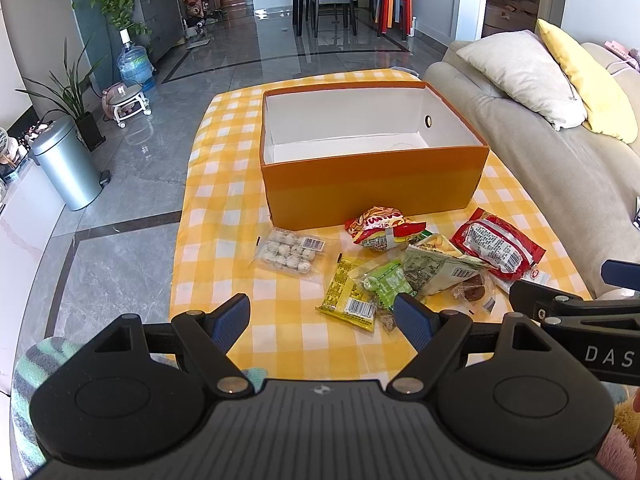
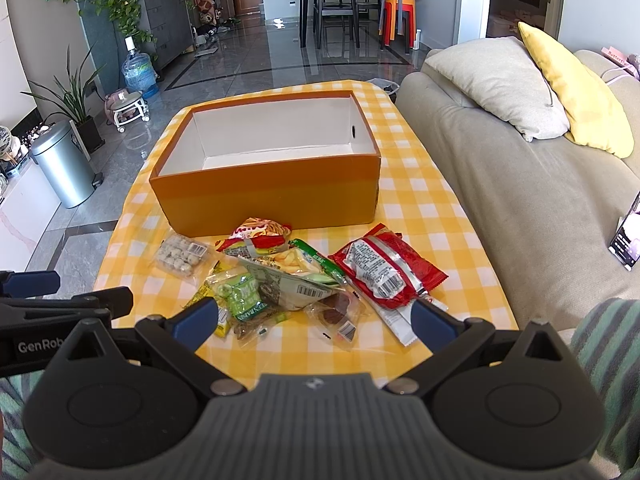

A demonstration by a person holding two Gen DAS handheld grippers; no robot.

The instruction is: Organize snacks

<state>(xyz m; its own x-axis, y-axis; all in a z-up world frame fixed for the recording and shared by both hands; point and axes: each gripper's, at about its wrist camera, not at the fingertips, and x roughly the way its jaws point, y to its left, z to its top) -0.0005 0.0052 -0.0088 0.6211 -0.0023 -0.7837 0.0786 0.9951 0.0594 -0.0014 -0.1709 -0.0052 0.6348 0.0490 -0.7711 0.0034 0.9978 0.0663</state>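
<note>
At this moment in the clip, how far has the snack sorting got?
Nothing looks done: the orange box shows only its bare white inside. Nothing is in hand either; the left gripper and right gripper are both open, short of the pile. All of it is left: the clear pack of round sweets, the red packet, the yellow packet and the rest lie on the checked cloth.

Orange box (image 1: 372, 184) with white inside, yellow-and-white checked cloth (image 1: 224, 216), red packet (image 2: 384, 268), blue-padded tool (image 1: 322, 320).
</note>
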